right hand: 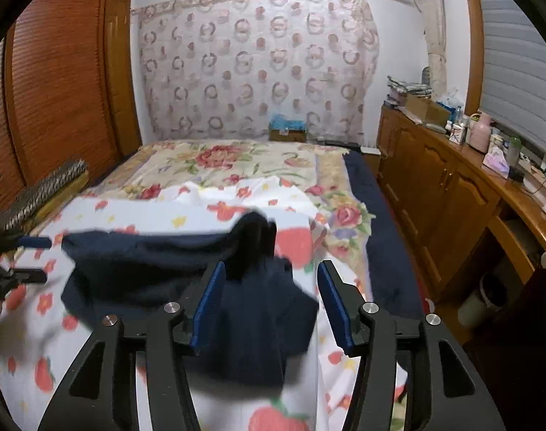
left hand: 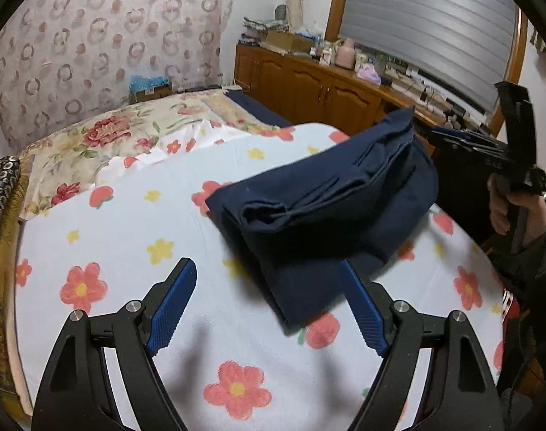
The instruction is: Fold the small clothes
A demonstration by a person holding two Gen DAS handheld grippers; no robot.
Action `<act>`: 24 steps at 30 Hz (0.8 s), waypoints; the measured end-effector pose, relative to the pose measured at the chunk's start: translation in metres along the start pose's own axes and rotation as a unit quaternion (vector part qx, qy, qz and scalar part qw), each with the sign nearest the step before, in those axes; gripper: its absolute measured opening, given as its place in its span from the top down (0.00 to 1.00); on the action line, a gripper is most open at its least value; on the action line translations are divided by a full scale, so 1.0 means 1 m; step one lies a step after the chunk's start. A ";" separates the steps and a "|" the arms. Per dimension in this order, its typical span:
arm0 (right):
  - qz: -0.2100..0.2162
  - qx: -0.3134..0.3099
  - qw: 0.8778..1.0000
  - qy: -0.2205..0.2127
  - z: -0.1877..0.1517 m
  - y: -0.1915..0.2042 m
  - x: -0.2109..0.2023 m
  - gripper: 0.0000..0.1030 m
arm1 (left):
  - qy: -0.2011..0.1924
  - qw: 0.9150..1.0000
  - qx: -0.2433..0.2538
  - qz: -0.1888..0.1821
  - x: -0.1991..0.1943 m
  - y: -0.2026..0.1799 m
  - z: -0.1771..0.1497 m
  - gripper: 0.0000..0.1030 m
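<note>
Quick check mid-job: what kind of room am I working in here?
Most likely a home bedroom: a bed with floral bedding, a long wooden cabinet cluttered with household items along the window side, and a louvred wooden wardrobe door. The navy garment lies on the flowered sheet.

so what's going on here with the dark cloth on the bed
A person holding a gripper in each hand is folding a navy garment on a flowered sheet. It lies bunched in loose folds. The left gripper and the right gripper are both open, pads off the cloth, so neither holds it now.
</note>
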State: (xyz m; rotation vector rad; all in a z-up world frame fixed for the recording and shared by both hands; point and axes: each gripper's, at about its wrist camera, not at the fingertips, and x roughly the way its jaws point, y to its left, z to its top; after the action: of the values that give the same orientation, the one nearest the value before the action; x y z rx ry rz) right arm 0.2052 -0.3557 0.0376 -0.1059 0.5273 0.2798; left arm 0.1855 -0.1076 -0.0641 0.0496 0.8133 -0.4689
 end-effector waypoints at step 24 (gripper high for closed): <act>0.154 0.031 0.986 0.061 0.030 -0.051 0.091 0.90 | 0.018 0.999 -0.045 0.002 0.076 0.038 0.054 0.20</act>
State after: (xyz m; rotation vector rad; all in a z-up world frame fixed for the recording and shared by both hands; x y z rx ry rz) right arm 0.3100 -0.3777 0.0187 0.0203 0.6737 0.5606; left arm 0.2837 -0.1146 -0.0860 -0.0240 0.8682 -0.4284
